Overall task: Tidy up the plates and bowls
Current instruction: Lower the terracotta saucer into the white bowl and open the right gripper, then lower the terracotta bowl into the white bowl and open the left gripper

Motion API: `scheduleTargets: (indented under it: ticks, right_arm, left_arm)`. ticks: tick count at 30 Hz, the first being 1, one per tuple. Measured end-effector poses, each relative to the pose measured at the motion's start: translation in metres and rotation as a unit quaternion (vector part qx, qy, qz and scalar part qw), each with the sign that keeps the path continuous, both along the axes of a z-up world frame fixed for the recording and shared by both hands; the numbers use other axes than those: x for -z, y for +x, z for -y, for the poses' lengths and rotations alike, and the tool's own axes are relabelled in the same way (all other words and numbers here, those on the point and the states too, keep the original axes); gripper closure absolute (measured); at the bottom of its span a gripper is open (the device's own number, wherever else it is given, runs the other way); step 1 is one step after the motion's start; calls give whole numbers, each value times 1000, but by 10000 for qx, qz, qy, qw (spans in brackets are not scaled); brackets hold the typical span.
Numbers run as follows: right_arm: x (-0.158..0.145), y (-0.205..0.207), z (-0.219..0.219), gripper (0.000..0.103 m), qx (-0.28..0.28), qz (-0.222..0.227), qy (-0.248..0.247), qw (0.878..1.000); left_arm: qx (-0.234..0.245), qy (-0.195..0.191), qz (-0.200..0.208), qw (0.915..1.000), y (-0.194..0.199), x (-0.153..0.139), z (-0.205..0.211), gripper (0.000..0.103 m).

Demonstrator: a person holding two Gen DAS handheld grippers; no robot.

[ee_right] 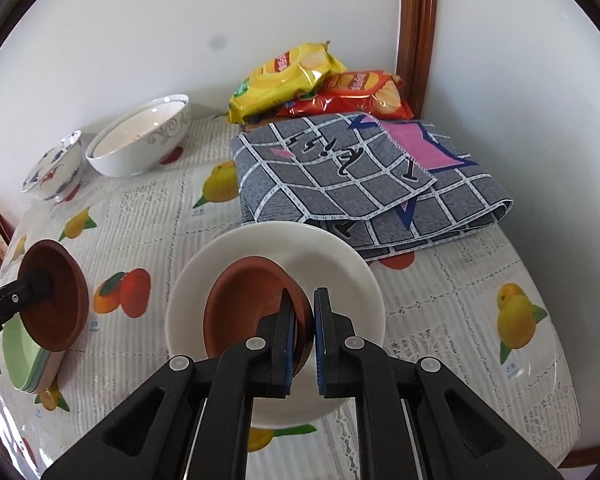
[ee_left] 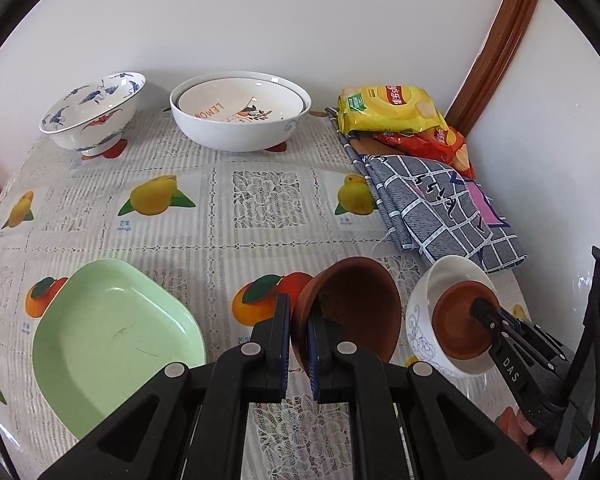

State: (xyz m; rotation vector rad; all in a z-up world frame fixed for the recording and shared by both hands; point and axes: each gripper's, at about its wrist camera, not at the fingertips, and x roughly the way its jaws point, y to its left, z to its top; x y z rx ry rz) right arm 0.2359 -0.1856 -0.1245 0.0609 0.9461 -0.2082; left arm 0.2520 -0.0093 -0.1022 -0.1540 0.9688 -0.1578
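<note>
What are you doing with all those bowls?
Someone is sorting dishes with two hand-held grippers. The left gripper holds a brown clay bowl tilted above the table, beside the green plate. The right gripper pinches the rim of another brown bowl sitting inside a white bowl.

Bright, even daylight; fisheye-warped edges.
</note>
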Motion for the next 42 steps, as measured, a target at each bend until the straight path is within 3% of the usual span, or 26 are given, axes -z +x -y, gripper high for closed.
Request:
scheduleTargets:
  ticks: [12, 23, 28, 36, 42]
  right_arm:
    - [20, 17, 1, 94, -132, -278, -160, 9994]
    - [34, 26, -11, 87, -265, -632, -917, 9934]
    - [34, 25, -11, 87, -277, -687, -993, 9923]
    - [25, 16, -9, 81, -310, -526, -740, 9954]
    - [-1, -3, 1, 80, -240, -133, -548, 9981]
  left_arm:
    - [160, -57, -136, 9998, 9, 14, 10, 95]
    - [65, -118, -183, 9997, 12, 18, 4, 95]
    - [61, -147, -217, 9996, 13, 20, 5, 95]
    - [95, -118, -137, 9998, 7, 13, 7, 95]
    - [165, -177, 1, 9997, 3, 1, 17, 95]
